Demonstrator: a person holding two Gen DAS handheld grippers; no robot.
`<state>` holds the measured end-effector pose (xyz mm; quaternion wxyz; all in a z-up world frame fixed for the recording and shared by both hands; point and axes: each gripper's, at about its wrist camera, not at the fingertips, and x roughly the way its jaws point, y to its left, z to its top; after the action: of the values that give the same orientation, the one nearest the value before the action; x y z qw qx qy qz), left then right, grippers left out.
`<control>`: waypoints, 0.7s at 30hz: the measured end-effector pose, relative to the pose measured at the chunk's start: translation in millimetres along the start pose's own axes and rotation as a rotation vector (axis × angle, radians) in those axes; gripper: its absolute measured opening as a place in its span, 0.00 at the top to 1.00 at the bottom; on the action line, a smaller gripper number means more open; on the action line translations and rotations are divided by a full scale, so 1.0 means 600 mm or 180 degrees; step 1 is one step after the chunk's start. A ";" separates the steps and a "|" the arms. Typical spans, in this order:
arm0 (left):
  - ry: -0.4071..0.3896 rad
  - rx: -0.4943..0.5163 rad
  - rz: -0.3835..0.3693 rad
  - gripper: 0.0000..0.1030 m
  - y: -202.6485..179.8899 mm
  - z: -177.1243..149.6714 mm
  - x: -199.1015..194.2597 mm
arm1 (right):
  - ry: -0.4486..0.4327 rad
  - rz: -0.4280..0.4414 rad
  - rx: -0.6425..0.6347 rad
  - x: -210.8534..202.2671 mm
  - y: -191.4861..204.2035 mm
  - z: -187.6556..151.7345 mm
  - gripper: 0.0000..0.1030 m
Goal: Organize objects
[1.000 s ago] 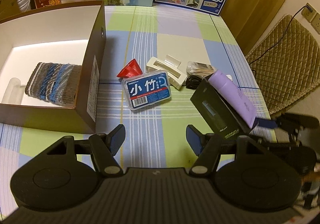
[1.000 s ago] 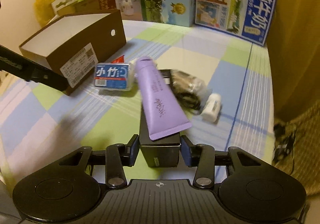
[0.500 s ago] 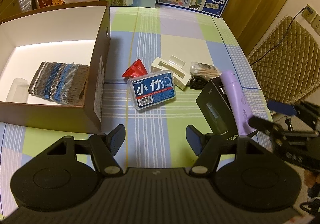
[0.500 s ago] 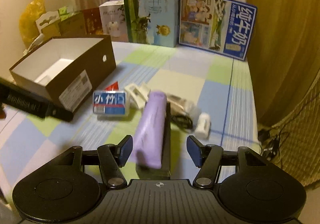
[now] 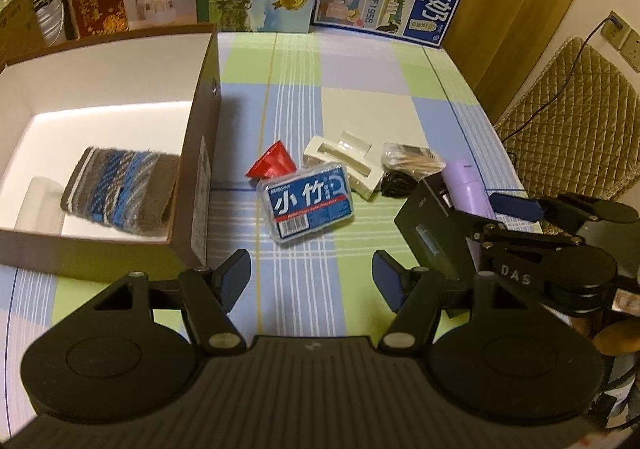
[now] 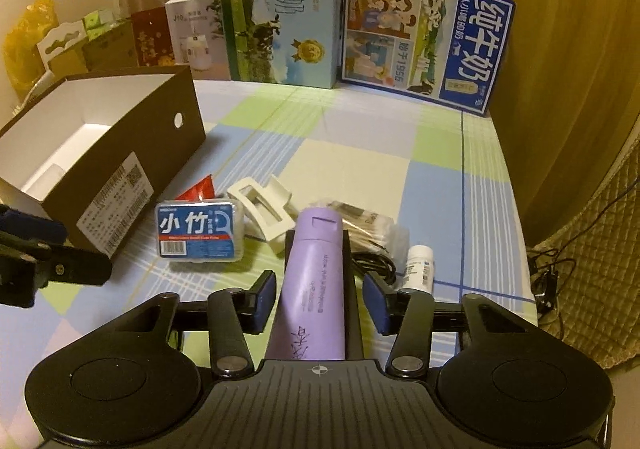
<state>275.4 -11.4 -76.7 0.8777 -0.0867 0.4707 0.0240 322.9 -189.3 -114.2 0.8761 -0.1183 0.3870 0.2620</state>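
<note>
The purple tube [image 6: 316,281] lies lengthwise on top of a black box [image 6: 354,313], its cap end pointing away from the right wrist camera. Both sit between the fingers of the right gripper [image 6: 322,295], whose blue pads stand apart on either side of the tube with a gap showing on each side; they do not touch it. In the left wrist view the same tube [image 5: 466,185] rests on the black box [image 5: 430,229], with the right gripper [image 5: 516,215] around them.

Just beyond the tube lies a clear bag of wooden sticks [image 6: 366,223], and beside that a black cable [image 6: 374,261] and a small white bottle [image 6: 418,267] lying on its side. Just left of the tube's cap is a cream hair claw [image 6: 262,209], and left of that a clear case with a blue label [image 6: 200,235]. A red cone-shaped piece [image 6: 198,189] peeks out behind the case.

Further left of the tube stands an open brown cardboard box [image 5: 200,153] with a white inside; a striped knitted pouch [image 5: 120,189] lies on its floor, next to a pale object too blurred to name. The left gripper [image 5: 310,279] hovers over the checked tablecloth [image 5: 360,89] near the box's corner, its fingers wide apart and holding nothing.

Beyond the tube, at the far edge of the table, milk cartons [image 6: 282,17] and other printed packages stand upright in a row.
</note>
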 end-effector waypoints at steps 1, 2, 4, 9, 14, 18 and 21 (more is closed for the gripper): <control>-0.0009 0.0030 -0.0004 0.39 -0.002 0.003 0.003 | -0.0004 0.0010 0.0001 0.001 0.000 0.000 0.69; -0.0023 0.0060 -0.0016 0.39 -0.003 0.004 0.005 | -0.0008 0.0010 0.0010 0.002 -0.001 0.000 0.69; -0.0053 0.0152 -0.0038 0.39 -0.008 0.009 0.011 | -0.0023 -0.0004 -0.0003 0.002 -0.001 0.000 0.69; -0.0114 0.0489 -0.0137 0.39 -0.025 0.023 0.033 | -0.0107 -0.0010 0.0111 -0.005 -0.014 0.007 0.70; -0.0093 0.1083 -0.0117 0.39 -0.049 0.033 0.074 | -0.0151 -0.0021 0.0289 -0.015 -0.041 0.020 0.70; 0.0066 0.1532 -0.0008 0.39 -0.062 0.029 0.117 | -0.0146 -0.0046 0.0421 -0.020 -0.064 0.023 0.70; 0.0169 0.1758 0.0093 0.40 -0.068 0.024 0.148 | -0.0135 -0.0084 0.0515 -0.021 -0.081 0.021 0.70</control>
<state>341.4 -52.4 -137.2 0.8550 0.1622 0.4834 -0.0948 350.2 -229.6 -96.1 0.8942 -0.0467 0.3867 0.2207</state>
